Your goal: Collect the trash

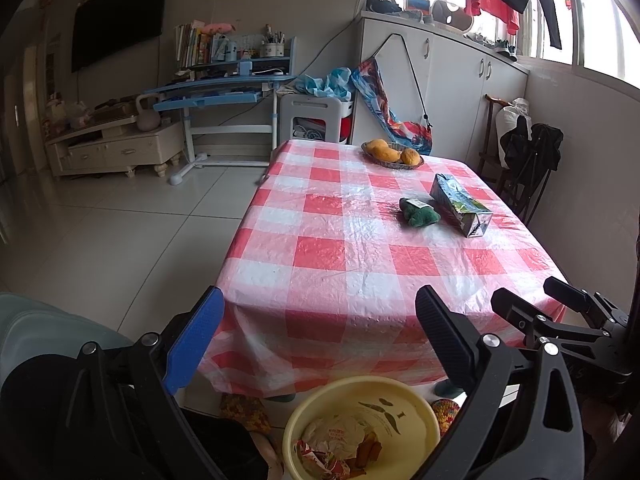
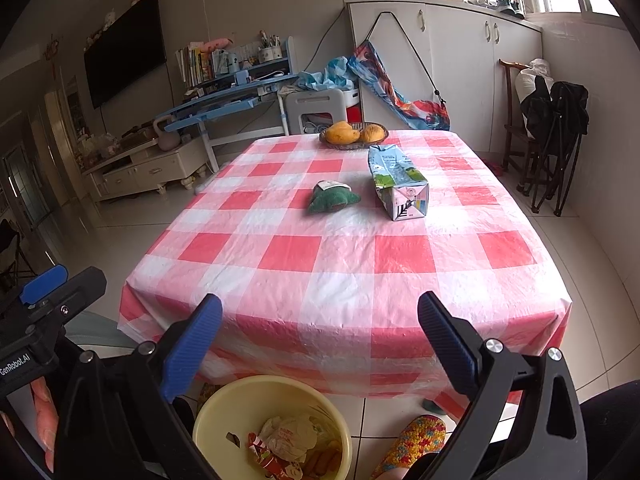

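A yellow bin (image 1: 416, 408) (image 2: 240, 400) stands on the floor below the table's near edge, holding crumpled wrappers (image 1: 340, 440) (image 2: 288, 440). On the red-and-white checked table (image 1: 320, 248) (image 2: 320, 248) lie a flattened milk carton (image 1: 460, 204) (image 2: 398, 182) and a green plush toy (image 1: 418, 212) (image 2: 332, 198). My left gripper (image 1: 316, 340) hangs open above the bin, empty. My right gripper (image 2: 320, 344) is open too, empty, over the bin and the table's front edge. The right gripper's fingers (image 1: 560, 300) show at the right of the left wrist view.
A wicker basket of mangoes (image 1: 392, 154) (image 2: 354, 134) sits at the table's far end. A crocheted slipper (image 2: 412, 440) is on the floor beside the bin. Beyond are a blue desk (image 1: 224, 92), a white cabinet (image 2: 460, 60) and a chair with black bags (image 2: 556, 120).
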The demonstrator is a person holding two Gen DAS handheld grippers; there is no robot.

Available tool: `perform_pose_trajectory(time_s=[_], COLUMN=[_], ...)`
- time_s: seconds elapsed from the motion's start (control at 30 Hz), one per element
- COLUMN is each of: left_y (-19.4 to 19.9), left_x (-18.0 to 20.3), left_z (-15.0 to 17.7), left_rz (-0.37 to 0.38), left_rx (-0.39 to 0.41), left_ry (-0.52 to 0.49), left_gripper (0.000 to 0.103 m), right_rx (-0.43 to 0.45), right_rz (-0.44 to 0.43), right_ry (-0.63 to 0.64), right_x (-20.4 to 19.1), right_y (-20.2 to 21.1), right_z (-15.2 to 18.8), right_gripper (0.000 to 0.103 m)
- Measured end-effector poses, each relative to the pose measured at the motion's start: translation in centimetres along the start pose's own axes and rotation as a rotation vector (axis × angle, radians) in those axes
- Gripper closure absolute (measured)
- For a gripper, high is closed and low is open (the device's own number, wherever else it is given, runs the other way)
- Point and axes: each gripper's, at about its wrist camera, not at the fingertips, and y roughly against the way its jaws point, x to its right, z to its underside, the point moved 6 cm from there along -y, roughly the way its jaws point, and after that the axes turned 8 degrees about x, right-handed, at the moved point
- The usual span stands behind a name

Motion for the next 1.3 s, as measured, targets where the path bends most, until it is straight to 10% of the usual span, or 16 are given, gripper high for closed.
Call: perform_pose_trajectory(time_s=[1.3], left_y=[-0.14], left_x=[0.02], left_z=[-0.1], left_rz=[0.002], left_rx=[0.0], left_ry=[0.002], left_gripper=[0.01], right_rx=[0.01], right_rz=[0.004], right_ry=[0.003], right_x=[0.13], right_y=[0.04], right_z=[0.13], right_gripper=[0.009])
